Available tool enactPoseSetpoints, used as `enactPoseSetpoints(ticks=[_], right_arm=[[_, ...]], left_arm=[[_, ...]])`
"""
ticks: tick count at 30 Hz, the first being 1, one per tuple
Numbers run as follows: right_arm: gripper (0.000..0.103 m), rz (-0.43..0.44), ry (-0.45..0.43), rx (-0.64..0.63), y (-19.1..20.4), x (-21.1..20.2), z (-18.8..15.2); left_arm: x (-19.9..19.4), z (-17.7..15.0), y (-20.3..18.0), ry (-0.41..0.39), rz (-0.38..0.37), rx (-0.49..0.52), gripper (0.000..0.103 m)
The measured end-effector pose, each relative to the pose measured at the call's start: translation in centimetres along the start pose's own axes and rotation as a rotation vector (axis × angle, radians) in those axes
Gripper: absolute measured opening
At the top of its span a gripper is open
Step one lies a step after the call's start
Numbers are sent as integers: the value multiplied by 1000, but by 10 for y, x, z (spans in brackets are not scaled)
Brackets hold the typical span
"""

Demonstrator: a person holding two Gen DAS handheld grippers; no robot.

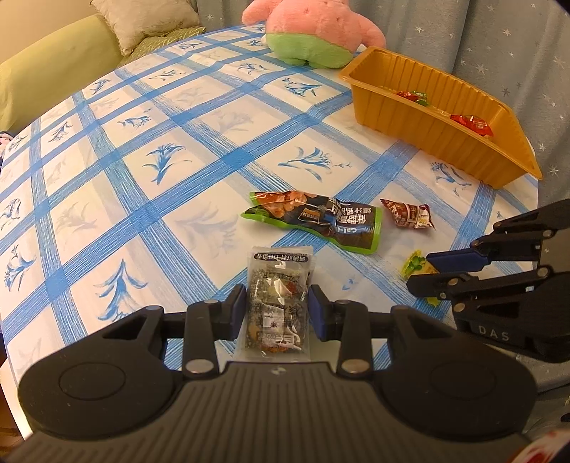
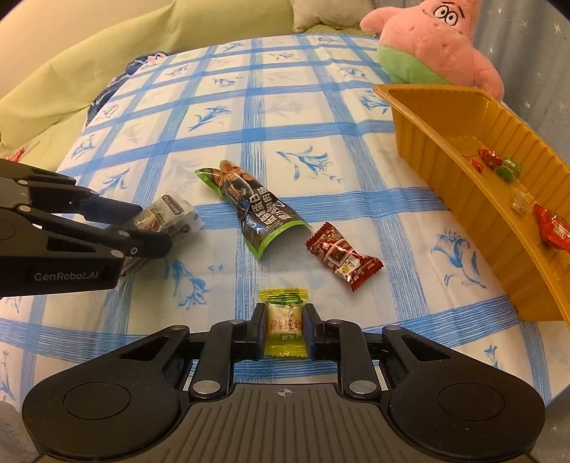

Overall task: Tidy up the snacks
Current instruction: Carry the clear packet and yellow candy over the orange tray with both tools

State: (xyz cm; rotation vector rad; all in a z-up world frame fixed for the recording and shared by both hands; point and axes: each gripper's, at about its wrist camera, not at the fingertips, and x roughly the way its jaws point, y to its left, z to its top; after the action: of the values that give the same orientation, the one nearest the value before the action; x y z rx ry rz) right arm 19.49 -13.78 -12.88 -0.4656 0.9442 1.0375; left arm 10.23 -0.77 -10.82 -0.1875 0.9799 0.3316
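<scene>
My left gripper (image 1: pixel 277 304) is shut on a clear packet of mixed nuts (image 1: pixel 278 299), low over the table; it also shows in the right wrist view (image 2: pixel 167 217). My right gripper (image 2: pixel 284 317) is shut on a small yellow-green candy (image 2: pixel 284 315), seen from the side in the left wrist view (image 1: pixel 415 263). A green-and-black snack pouch (image 1: pixel 317 219) (image 2: pixel 249 206) and a dark red wrapped candy (image 1: pixel 409 213) (image 2: pixel 343 254) lie on the tablecloth between the grippers and the orange tray (image 1: pixel 420 124) (image 2: pixel 463 199), which holds several wrapped candies.
The round table has a blue checked cloth (image 1: pixel 142 160). A pink and green plush toy (image 1: pixel 313 32) (image 2: pixel 438 46) sits at the far edge behind the tray. A green sofa with cushions (image 1: pixel 53 60) stands beyond the table.
</scene>
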Motion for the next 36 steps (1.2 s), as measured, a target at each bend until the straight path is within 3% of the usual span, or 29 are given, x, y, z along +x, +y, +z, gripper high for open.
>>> enactPoseSetpoints(ticks=[12, 22, 36], right_arm=[[20, 41, -2, 46, -9, -8, -2], [20, 91, -84, 185, -38, -55, -5], [20, -66, -251, 306, -115, -132, 1]], left_arm=[[-7, 4, -2, -16, 1, 3, 34], [-27, 21, -5, -77, -26, -4, 34], [-45, 83, -24, -217, -75, 63, 34]])
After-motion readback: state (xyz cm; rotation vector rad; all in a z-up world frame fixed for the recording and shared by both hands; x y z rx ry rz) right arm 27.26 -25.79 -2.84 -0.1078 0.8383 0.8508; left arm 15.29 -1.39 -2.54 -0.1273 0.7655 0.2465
